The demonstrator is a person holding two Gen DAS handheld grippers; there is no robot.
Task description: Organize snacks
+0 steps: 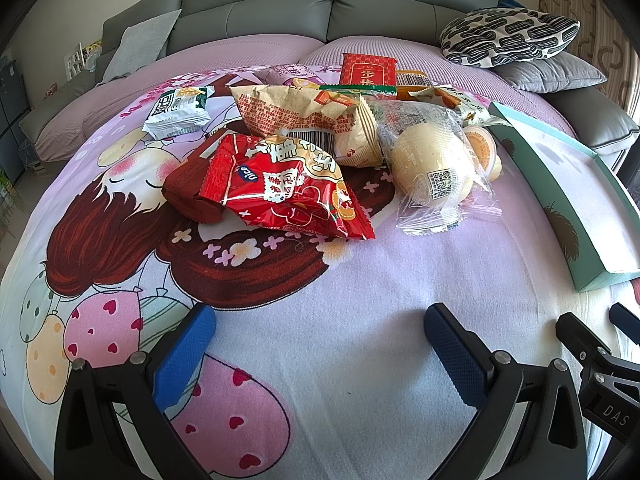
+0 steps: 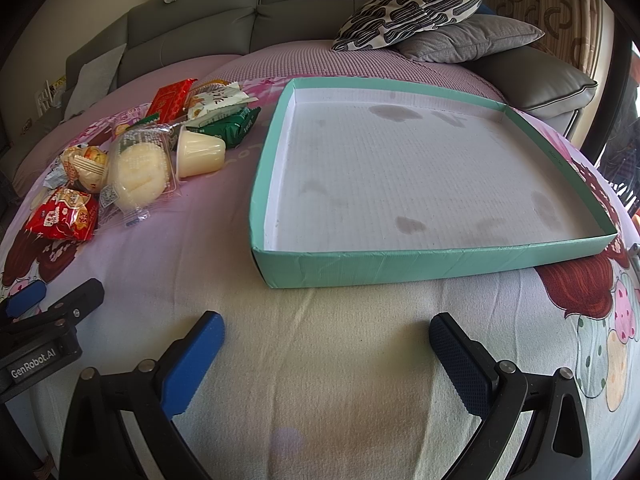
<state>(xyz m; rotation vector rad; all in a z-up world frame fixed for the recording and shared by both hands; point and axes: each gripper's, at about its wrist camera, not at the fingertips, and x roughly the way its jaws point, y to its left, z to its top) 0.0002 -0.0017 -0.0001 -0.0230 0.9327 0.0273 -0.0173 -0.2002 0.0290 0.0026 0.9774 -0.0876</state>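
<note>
Sorting has not begun, as far as these views show: the shallow mint-green cardboard box with a white, faintly stained floor (image 2: 400, 268) lies empty on the cartoon-printed lilac blanket (image 1: 360, 340), and every snack sits in one heap to its left. On the near side of the heap lies a glossy red crinkled snack bag (image 1: 280, 188), half over a dark red packet (image 1: 188, 192). Beside them rests a pale round bun in a clear wrapper (image 1: 432, 168), with a pale, orange-tinged jelly cup (image 2: 200, 152) touching it, a tan paper-look pouch (image 1: 304, 116) behind, and a white-and-green biscuit pack (image 1: 178, 112) a little apart. Further packets at the back are too overlapped to tell apart with confidence.

Both tools are released and carry nothing: the left gripper (image 1: 320, 344) faces the heap, the right gripper (image 2: 326, 356) faces the box's near wall, each low over bare blanket.

Nothing blocks the way between heap and box; the box wall must be cleared, and stacked wrappers may drag neighbours. A patterned black-and-white cushion (image 2: 412, 4) and grey sofa (image 1: 280, 4) stand well behind.
</note>
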